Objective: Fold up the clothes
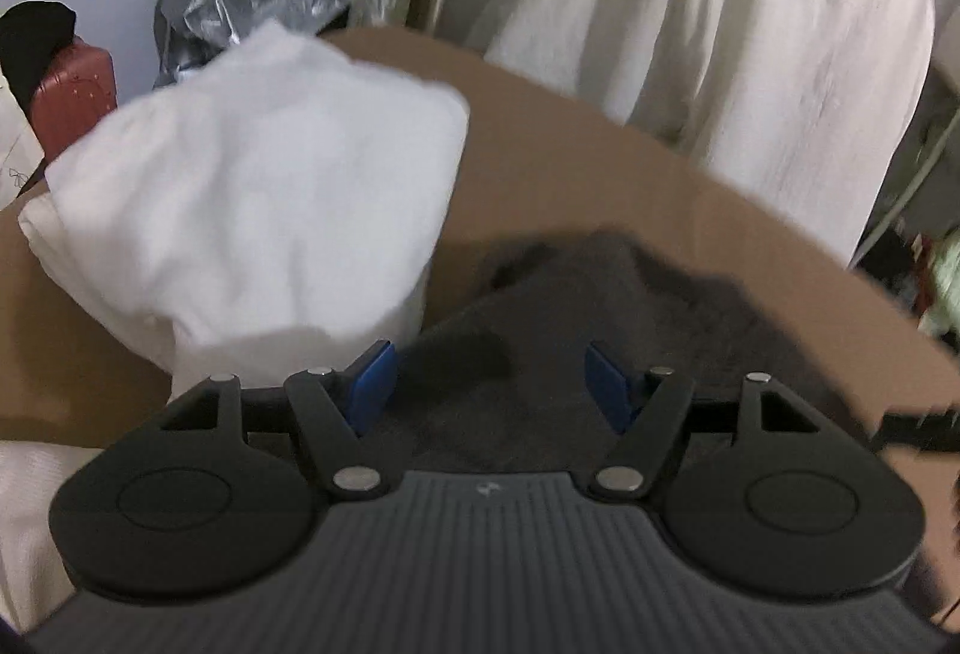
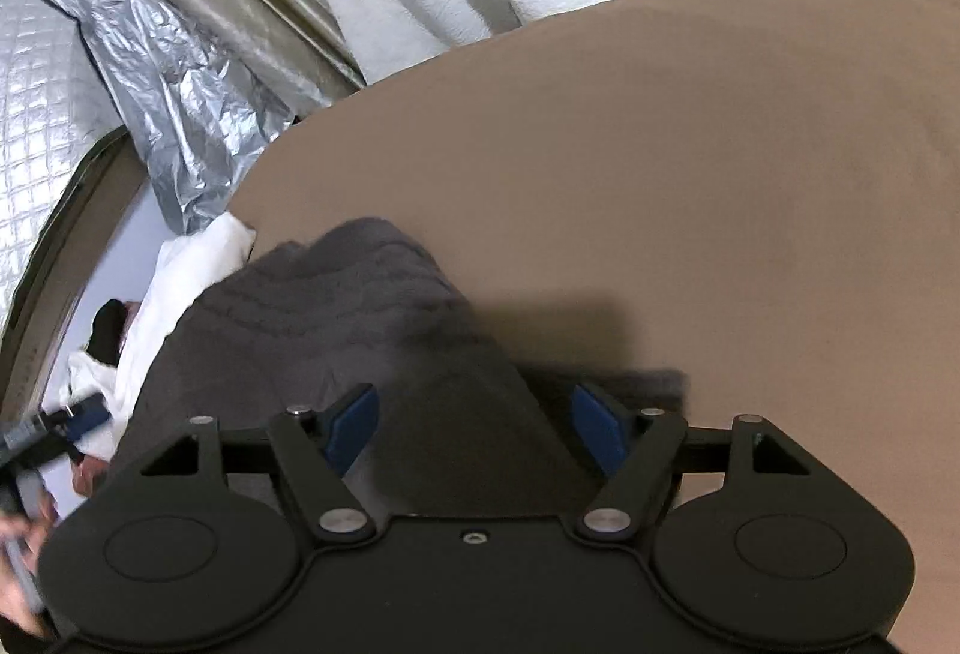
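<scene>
Here, one grey garment (image 1: 600,354), one white garment (image 1: 252,210).

a crinkled silver cover (image 2: 180,114) and pale curtain (image 1: 720,54) hang behind the brown surface (image 2: 660,174); pink suitcase (image 1: 75,84) at left.

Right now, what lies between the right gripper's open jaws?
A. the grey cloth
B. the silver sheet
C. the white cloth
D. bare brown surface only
A: in the right wrist view the grey cloth runs down between the blue pads of the right gripper, whose jaws stand apart and do not press on it; the white cloth lies off to the left.
</scene>
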